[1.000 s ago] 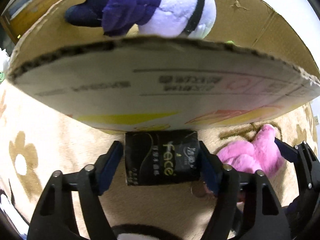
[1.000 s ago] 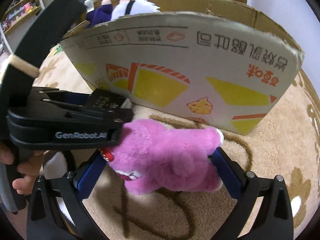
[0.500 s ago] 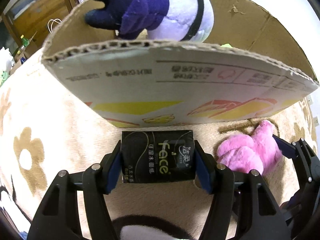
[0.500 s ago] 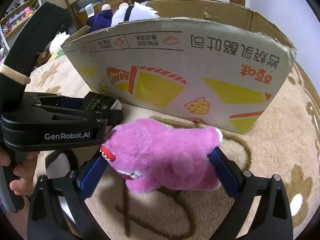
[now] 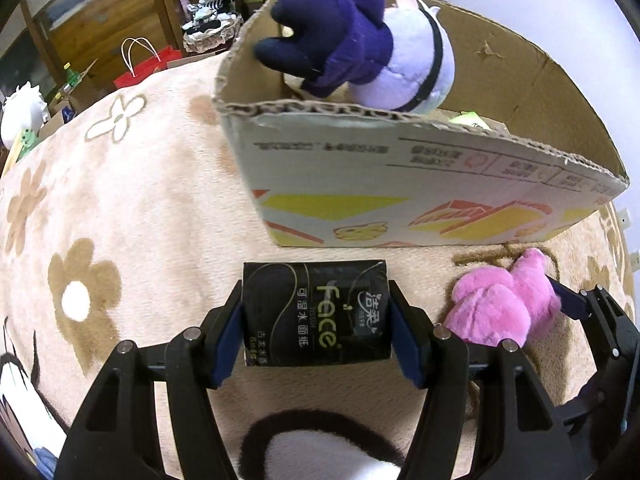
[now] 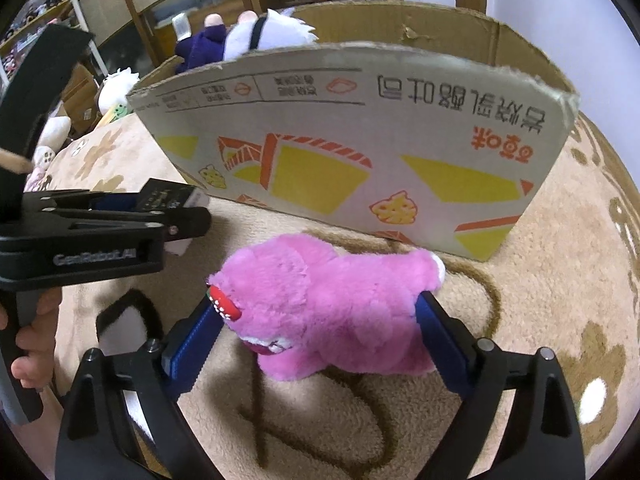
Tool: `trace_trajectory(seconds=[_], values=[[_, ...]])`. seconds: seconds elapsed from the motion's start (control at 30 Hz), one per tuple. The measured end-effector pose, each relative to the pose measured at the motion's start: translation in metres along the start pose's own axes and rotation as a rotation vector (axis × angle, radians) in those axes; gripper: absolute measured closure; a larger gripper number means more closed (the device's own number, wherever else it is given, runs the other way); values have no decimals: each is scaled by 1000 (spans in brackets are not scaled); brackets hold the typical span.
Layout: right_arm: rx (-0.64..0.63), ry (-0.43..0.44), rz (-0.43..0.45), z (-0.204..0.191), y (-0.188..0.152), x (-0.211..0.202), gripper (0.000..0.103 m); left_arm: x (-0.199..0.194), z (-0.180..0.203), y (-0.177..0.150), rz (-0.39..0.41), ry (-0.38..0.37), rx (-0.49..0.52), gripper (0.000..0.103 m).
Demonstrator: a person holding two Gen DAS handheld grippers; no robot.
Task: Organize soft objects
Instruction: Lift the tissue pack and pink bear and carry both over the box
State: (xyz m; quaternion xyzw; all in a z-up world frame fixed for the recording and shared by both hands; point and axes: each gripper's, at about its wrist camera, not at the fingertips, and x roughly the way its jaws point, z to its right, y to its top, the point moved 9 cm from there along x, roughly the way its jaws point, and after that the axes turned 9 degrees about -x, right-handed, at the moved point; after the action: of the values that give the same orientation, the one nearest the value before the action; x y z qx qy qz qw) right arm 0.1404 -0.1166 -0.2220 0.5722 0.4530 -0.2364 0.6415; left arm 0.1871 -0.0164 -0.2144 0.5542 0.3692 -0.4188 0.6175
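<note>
A black tissue pack (image 5: 316,314) is held in front of the cardboard box (image 5: 400,208), just below its printed front wall. The pack is squeezed from both sides by the blue pads (image 5: 228,344) of the left gripper (image 5: 316,340), so the fingers are clamped on it. Green and white letters are printed on the pack.

To the right of the pack, also in front of the box, a pink plush toy (image 6: 332,312) is seen on the rug (image 5: 132,216). It is set between the blue pads (image 6: 192,344) of the right gripper (image 6: 316,340). The fur is touched by both pads, and the toy is pressed between them, so these fingers are clamped on the toy. A red spotted bit is seen on the toy's left end.

Inside the box, at its left back corner, a white and purple plush toy (image 5: 360,52) is propped up, with a black band across its white part. The top edge of the box is torn and rough.

The box is stood on a fluffy tan rug with brown and white flowers. In the right wrist view, a hand (image 6: 32,344) is seen at the left edge, wrapped around the handle of the left gripper.

Behind the box, wooden shelves (image 5: 120,20) and a red bag (image 5: 148,64) are seen far off.
</note>
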Motion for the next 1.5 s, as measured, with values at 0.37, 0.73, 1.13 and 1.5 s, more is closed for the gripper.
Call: trace_trajectory(seconds=[0.37,0.73,1.13,1.5], values=[[-30,-84,-16,3,4,23,2,-12,6,-8,34,15,7,39],[5,-50,50,3,9,-12,5,-56,12,-13,169,2,26,39],[0,-88,221,1,21,-93,5,-115,10,-5,347,-23,34,39],[-7,-110,374,10,52,-149,5,-178,19,11,567,-47,79,39]])
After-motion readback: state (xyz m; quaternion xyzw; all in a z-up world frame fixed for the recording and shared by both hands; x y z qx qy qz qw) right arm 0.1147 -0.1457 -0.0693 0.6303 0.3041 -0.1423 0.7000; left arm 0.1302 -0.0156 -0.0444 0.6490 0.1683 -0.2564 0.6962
